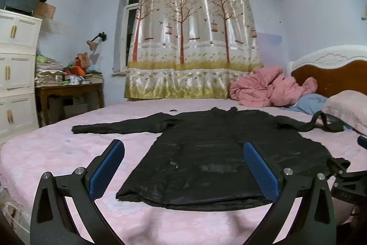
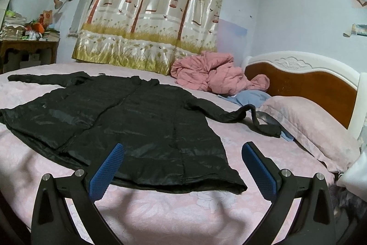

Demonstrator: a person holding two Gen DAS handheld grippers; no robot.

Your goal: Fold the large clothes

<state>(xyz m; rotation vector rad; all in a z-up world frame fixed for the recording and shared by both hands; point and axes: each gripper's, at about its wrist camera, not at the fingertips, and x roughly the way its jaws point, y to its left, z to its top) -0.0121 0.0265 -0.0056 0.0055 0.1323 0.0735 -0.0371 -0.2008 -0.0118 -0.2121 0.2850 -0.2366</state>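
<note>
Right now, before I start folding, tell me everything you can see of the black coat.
The black coat is long, shiny and thin-looking, spread flat and unfolded on the pink bedsheet, hem toward the cameras, collar toward the curtain. One sleeve stretches out left; the other runs right, its cuff lying by the pillow. Neither gripper touches it; both hover open near the hem.
</note>
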